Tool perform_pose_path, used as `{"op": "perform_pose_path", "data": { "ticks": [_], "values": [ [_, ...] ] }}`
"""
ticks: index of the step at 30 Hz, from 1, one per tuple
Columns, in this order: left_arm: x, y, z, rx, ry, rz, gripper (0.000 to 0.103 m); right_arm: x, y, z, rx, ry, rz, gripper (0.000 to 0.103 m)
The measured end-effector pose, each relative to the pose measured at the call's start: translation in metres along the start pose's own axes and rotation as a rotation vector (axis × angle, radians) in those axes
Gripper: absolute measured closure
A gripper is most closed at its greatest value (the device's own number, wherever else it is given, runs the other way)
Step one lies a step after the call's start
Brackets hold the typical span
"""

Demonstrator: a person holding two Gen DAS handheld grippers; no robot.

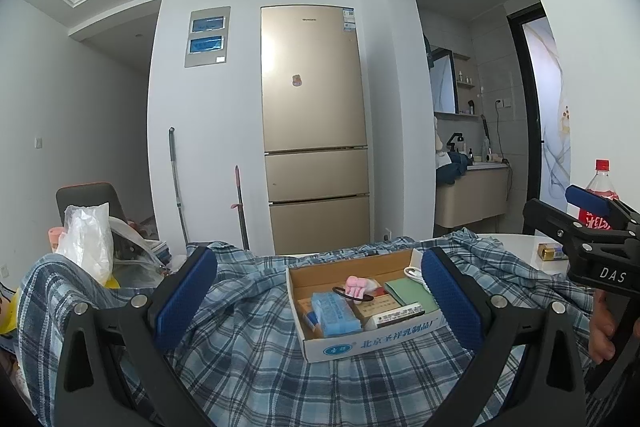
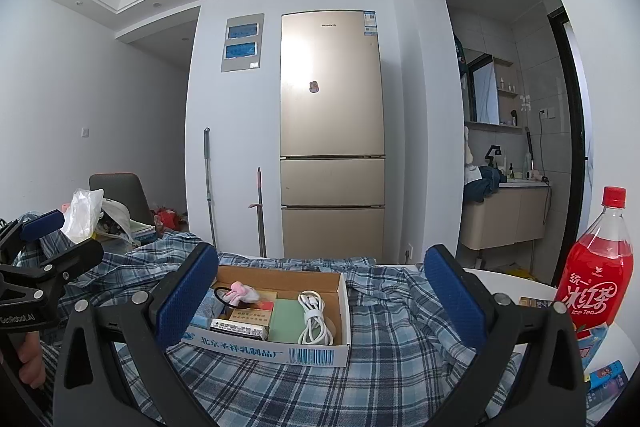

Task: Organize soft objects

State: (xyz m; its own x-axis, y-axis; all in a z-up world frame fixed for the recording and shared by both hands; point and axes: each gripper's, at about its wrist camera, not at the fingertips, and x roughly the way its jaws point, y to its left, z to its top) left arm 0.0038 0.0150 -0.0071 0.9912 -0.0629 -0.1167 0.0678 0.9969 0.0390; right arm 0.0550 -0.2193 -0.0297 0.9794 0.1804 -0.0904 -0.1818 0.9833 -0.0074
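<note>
A blue plaid shirt (image 1: 256, 359) (image 2: 384, 359) lies spread over a white table. On it rests an open cardboard box (image 1: 384, 343) (image 2: 280, 349) holding a pink hair tie (image 1: 357, 287) (image 2: 240, 291), a blue packet (image 1: 334, 314), a green card (image 2: 285, 319), small cartons and a coiled white cable (image 2: 314, 319). My left gripper (image 1: 320, 303) is open above the shirt, its blue pads either side of the box. My right gripper (image 2: 320, 303) is open too, hovering over the box and shirt. Each gripper shows at the edge of the other's view, held by a hand.
A red ice tea bottle (image 2: 598, 275) (image 1: 599, 199) stands at the table's right edge beside small packets (image 2: 606, 379). A clear plastic bag (image 1: 90, 243) and clutter sit at the left by a chair (image 2: 120, 193). A gold fridge (image 1: 316, 131) and mop poles stand behind.
</note>
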Motion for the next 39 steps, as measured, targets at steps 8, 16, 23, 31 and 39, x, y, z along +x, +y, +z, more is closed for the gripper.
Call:
{"op": "perform_pose_path", "data": {
  "ticks": [8, 16, 23, 31, 39],
  "values": [
    [0.0001, 0.0002, 0.0001, 0.001, 0.001, 0.0, 0.0, -0.001, -0.0001, 0.0006, -0.001, -0.005, 0.001, 0.0],
    [0.0005, -0.0007, -0.0028, 0.006, 0.0, -0.002, 0.0, -0.0005, 0.0002, 0.0003, -0.001, -0.003, 0.002, 0.0],
    [-0.0002, -0.0012, -0.0034, 0.006, 0.0, -0.001, 0.0, -0.0007, 0.0005, 0.0001, -0.001, -0.003, 0.0, 0.0],
    [0.0003, -0.001, -0.0024, 0.006, 0.001, -0.002, 0.0, -0.0007, 0.0003, 0.0, -0.002, -0.004, 0.001, 0.0],
    [0.0004, -0.0011, -0.0027, 0.006, 0.003, -0.001, 0.0, -0.0008, 0.0003, 0.0, -0.003, -0.004, 0.001, 0.0]
  ]
}}
